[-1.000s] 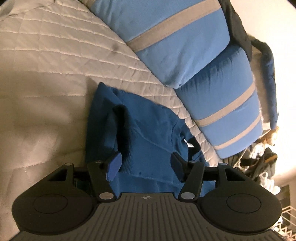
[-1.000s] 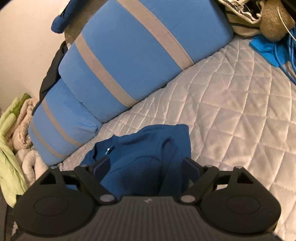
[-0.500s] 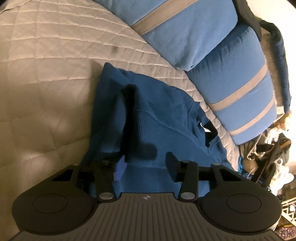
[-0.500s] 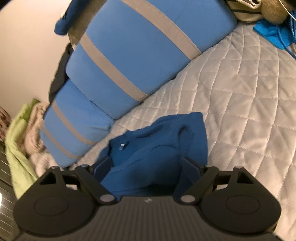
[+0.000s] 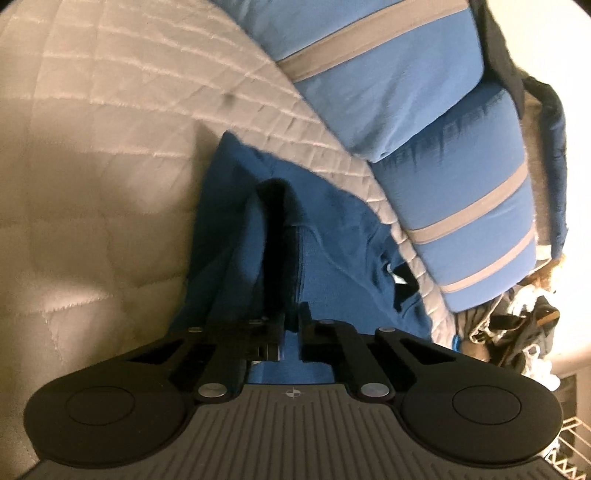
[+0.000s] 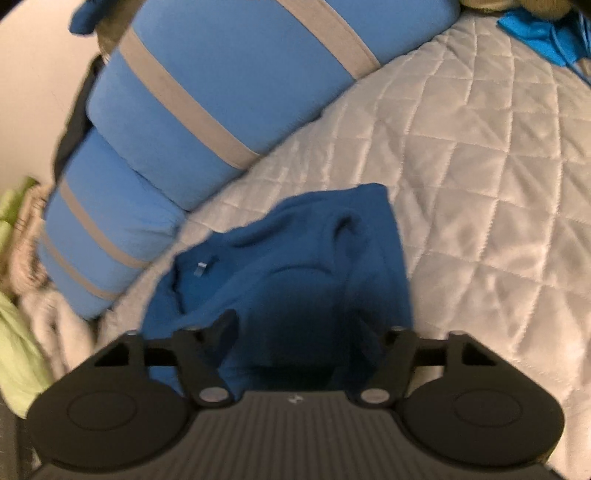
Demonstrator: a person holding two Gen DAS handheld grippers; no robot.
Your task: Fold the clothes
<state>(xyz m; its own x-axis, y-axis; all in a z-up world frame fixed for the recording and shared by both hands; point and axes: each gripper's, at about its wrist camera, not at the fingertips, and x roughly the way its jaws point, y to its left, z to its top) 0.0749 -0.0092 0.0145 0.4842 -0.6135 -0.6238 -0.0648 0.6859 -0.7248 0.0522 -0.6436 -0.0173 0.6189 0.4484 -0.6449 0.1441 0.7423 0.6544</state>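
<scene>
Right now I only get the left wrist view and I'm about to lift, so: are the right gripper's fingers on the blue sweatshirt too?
Observer: Not yet. The right gripper is closing, with a fold of the blue sweatshirt between its jaws.
Operator: Anything beside the striped pillows on that side?
Observer: Yes, a light green cloth past the lower blue striped pillow.
Operator: Is the quilt ahead of it bare?
Observer: Not quite: a bright blue item lies at the white quilted bedspread's far corner.
</scene>
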